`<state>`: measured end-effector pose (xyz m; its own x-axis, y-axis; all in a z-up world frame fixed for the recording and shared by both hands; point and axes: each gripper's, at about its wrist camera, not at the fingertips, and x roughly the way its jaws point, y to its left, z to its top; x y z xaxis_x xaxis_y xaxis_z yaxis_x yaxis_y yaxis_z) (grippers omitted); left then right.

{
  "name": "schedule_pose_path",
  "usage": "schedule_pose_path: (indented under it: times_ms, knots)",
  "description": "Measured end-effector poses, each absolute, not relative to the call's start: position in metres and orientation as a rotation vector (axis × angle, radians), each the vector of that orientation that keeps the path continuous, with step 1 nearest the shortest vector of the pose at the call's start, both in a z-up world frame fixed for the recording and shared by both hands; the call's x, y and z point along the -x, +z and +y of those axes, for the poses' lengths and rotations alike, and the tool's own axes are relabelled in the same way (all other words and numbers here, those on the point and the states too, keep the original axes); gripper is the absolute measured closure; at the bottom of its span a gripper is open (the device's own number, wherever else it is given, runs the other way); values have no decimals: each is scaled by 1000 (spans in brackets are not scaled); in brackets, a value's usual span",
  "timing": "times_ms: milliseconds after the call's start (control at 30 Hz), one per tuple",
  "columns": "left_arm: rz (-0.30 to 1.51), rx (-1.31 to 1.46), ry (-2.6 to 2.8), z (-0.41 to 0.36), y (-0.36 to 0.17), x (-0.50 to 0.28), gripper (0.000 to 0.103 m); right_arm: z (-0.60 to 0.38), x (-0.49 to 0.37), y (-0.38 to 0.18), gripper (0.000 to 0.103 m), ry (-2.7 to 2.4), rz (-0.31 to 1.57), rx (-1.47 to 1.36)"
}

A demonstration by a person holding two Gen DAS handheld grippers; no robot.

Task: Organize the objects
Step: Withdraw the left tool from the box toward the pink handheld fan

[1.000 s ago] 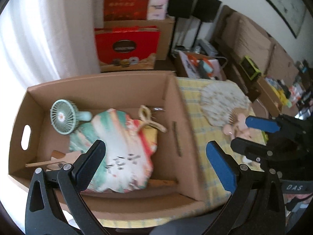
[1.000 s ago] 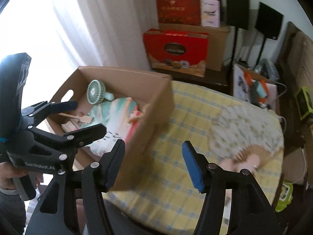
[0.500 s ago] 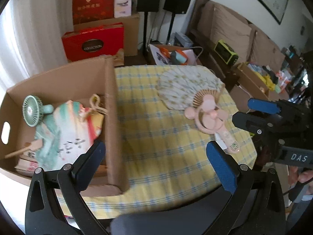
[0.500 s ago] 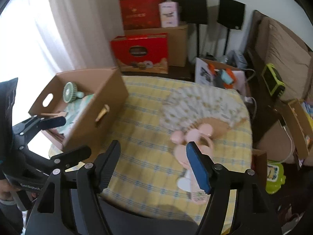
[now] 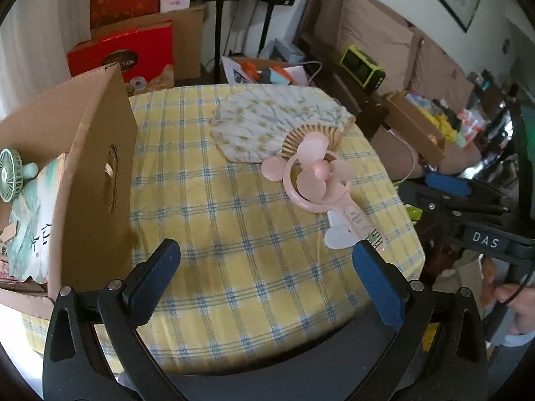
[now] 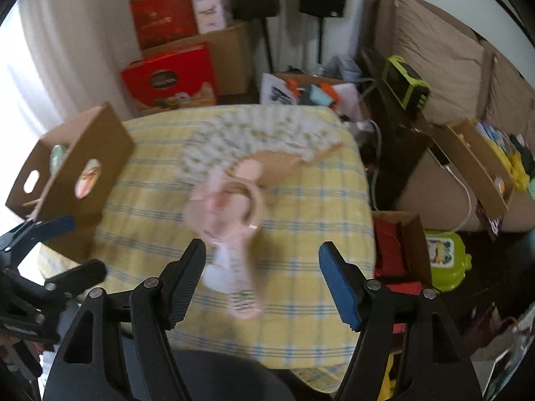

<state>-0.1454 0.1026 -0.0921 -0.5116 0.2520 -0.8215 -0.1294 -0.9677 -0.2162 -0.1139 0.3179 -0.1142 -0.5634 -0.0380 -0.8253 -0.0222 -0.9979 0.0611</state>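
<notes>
Both tools hang above the near edge of the checked tablecloth (image 5: pixel 214 207), jaws spread wide and holding nothing. The right gripper (image 6: pixel 262 275) is poised over the pink handheld fan (image 5: pixel 317 183), whose handle points toward the near right corner of the table; the left gripper (image 5: pixel 267 267) hovers over bare cloth between that fan and the cardboard box (image 5: pixel 97 167) at the left edge. The pink fan's round head lies on the ribs of an open folding fan (image 5: pixel 277 120) spread across the far half of the table. Inside the box, a green mini fan (image 5: pixel 10 173) and a painted paper fan (image 5: pixel 30 220) are already stowed.

The right wrist view is smeared, a sign of fast motion, and the likely trouble starts there: a hurried close on the slim handle could catch only its edge, so the top-heavy fan swings or slips out. Because the two fans overlap, lifting the pink one at a slant may drag the folding fan toward the far right edge. The handle also lies close to the table's near right corner, where a nudge could push it off. The box's tall near wall is a further snag on the way in.
</notes>
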Motion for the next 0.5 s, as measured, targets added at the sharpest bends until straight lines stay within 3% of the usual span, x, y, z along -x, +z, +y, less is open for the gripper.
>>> schedule_pose_path:
  times_ms: [300,500]
  knots:
    - [-198,1410,2508,123,-103,149,0,335,114,-141,31,-2743,-172,-1491]
    - [-326,1440,2441,129,-116,161,0,320,119,-163,37,-2663,-182,-1507]
